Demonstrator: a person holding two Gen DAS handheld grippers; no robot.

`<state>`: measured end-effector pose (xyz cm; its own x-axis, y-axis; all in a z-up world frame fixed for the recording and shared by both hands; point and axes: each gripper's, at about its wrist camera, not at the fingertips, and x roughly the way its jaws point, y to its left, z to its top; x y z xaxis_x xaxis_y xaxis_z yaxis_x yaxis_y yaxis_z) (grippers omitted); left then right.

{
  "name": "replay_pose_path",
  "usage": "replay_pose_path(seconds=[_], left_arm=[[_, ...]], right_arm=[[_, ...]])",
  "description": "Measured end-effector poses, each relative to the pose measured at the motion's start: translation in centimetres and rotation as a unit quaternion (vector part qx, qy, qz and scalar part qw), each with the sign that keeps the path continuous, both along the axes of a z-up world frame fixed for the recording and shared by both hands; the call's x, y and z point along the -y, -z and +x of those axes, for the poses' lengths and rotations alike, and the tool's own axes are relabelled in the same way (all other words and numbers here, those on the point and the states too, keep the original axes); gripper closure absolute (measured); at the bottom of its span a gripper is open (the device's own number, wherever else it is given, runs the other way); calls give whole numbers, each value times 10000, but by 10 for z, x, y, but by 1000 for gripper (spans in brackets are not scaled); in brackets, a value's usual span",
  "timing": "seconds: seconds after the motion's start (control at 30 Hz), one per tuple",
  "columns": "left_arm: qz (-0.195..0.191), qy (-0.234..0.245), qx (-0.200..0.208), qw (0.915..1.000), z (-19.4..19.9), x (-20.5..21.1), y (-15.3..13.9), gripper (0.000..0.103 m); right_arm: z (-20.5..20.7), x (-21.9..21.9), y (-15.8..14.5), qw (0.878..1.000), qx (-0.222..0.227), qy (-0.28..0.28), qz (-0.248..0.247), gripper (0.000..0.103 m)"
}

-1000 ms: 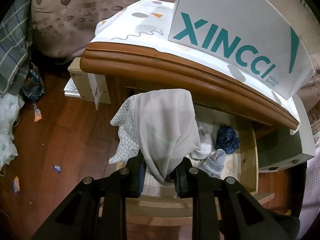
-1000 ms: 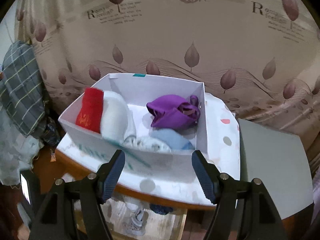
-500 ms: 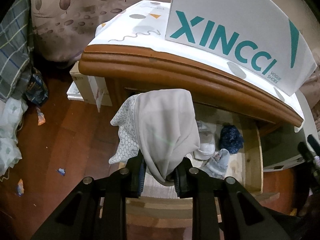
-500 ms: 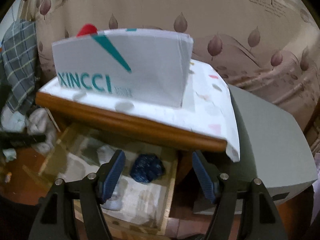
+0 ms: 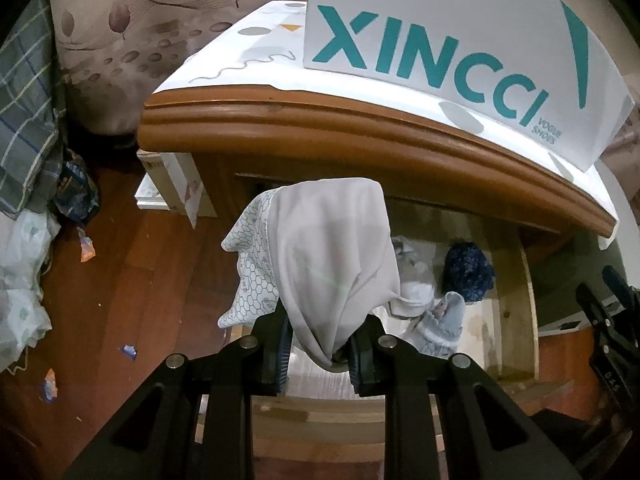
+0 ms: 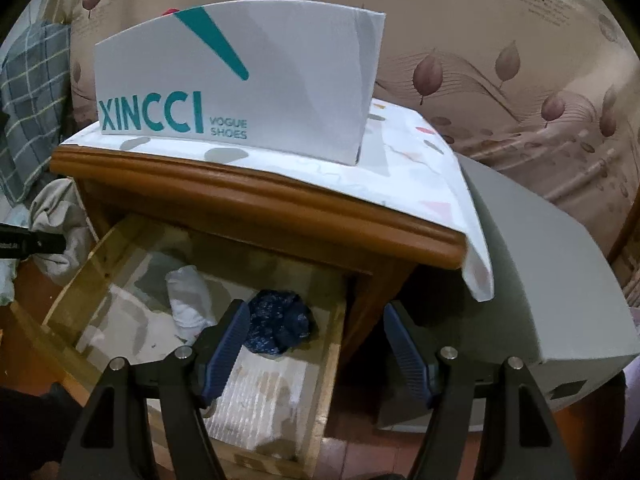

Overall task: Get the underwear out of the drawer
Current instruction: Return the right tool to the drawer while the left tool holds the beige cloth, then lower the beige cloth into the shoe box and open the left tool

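White box (image 6: 256, 80) on the counter: "XINCCI" in large teal letters, with small "VOGUE SHOES" to its right. Leaf-print curtain (image 6: 500, 20): partly cut-off words, "Romantic feeling" at top right.

Our left gripper (image 5: 320, 354) points steeply down, jaws pinched nearly together; our right gripper (image 6: 316, 346) tilts downward, jaws wide apart.

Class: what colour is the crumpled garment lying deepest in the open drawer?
Dark navy with pale speckles, clearest in the right wrist view.
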<state>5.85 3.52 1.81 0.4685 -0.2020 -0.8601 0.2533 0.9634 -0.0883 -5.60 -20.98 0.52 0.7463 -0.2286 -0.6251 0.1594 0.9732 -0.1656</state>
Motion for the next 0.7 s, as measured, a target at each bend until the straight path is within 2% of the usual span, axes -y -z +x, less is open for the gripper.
replay_pose_path(seconds=[0.23, 0.4, 0.6, 0.7], left_arm=[[164, 107, 150, 9997, -10, 12, 0, 83], [273, 177, 162, 9993, -26, 11, -13, 83], [207, 300, 381, 9986, -45, 7, -59, 83], [136, 376, 549, 9977, -51, 3, -92, 83]], right_arm=[[-2, 1, 10, 9995, -228, -161, 171, 31], [-8, 12, 6, 9993, -170, -121, 303, 31], [-11, 36, 0, 9954, -77, 191, 937, 31], [-12, 39, -2, 9951, -49, 247, 953, 31]])
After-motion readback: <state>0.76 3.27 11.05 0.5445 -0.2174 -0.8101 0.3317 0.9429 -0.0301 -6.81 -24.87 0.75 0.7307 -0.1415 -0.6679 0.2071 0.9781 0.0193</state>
